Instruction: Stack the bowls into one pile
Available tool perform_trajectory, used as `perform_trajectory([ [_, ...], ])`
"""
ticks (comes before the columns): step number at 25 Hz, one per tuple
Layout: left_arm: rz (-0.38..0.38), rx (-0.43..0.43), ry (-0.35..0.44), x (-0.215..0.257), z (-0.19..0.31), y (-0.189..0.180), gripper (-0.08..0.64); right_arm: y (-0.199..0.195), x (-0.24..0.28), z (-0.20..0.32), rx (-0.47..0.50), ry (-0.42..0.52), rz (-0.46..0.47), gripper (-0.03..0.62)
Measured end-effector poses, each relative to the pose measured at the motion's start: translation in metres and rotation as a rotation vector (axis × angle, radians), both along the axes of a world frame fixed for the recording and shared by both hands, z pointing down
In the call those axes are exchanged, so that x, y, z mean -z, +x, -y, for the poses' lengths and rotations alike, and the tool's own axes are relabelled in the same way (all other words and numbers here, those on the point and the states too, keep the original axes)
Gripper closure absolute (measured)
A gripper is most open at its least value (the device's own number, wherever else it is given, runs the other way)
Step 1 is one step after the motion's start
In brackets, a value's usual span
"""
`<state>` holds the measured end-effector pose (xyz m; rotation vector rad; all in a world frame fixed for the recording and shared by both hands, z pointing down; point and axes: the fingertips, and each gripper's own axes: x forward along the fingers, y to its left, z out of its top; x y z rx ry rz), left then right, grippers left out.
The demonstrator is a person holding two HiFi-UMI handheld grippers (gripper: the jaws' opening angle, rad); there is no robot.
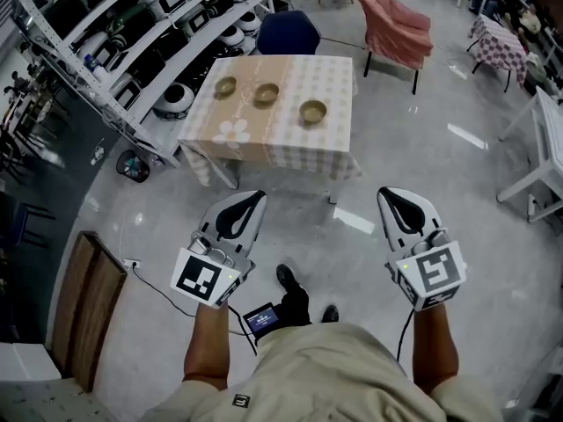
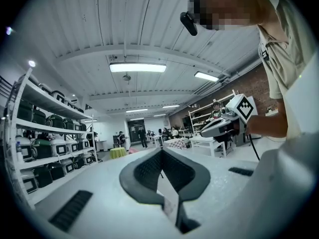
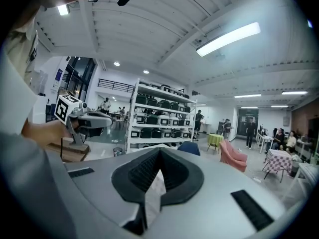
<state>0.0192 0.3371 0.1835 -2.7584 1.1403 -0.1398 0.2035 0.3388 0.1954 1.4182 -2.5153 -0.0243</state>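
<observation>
Three olive-coloured bowls stand apart in a row on the table with the checked cloth (image 1: 264, 143): a left bowl (image 1: 226, 86), a middle bowl (image 1: 266, 94) and a right bowl (image 1: 313, 112). Both grippers hang over the grey floor, well short of the table. In the head view my left gripper (image 1: 255, 197) and right gripper (image 1: 390, 193) point toward the table, jaws together and empty. The left gripper view shows its own pads (image 2: 149, 171) meeting at the tip with nothing between them. The right gripper's pads (image 3: 142, 173) stand the same way. No bowl appears in either gripper view.
Shelves of appliances (image 1: 149, 33) line the left wall. A blue chair (image 1: 288, 33) stands behind the table and a pink armchair (image 1: 396, 25) at the back right. A wooden board (image 1: 84, 306) lies at the left, a white table (image 1: 545, 148) at the right.
</observation>
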Motion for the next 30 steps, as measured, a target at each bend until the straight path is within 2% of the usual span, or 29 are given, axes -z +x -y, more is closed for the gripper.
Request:
perform_trajectory([
  [7, -0.010, -0.032, 0.008, 0.003, 0.071, -0.022, 0.554, -0.019, 0.003, 0.066, -0.043, 0.002, -0.006, 0.589],
  [20, -0.012, -0.084, -0.020, -0.012, 0.206, -0.087, 0.554, -0.080, -0.010, 0.195, -0.106, -0.016, -0.009, 0.589],
  [25, -0.019, -0.102, -0.014, -0.015, 0.242, -0.114, 0.554, -0.100, -0.013, 0.227, -0.139, -0.017, -0.019, 0.589],
  [30, -0.027, -0.106, -0.016, -0.016, 0.264, -0.124, 0.554, -0.109, -0.013, 0.251, -0.139, -0.019, -0.035, 0.589],
])
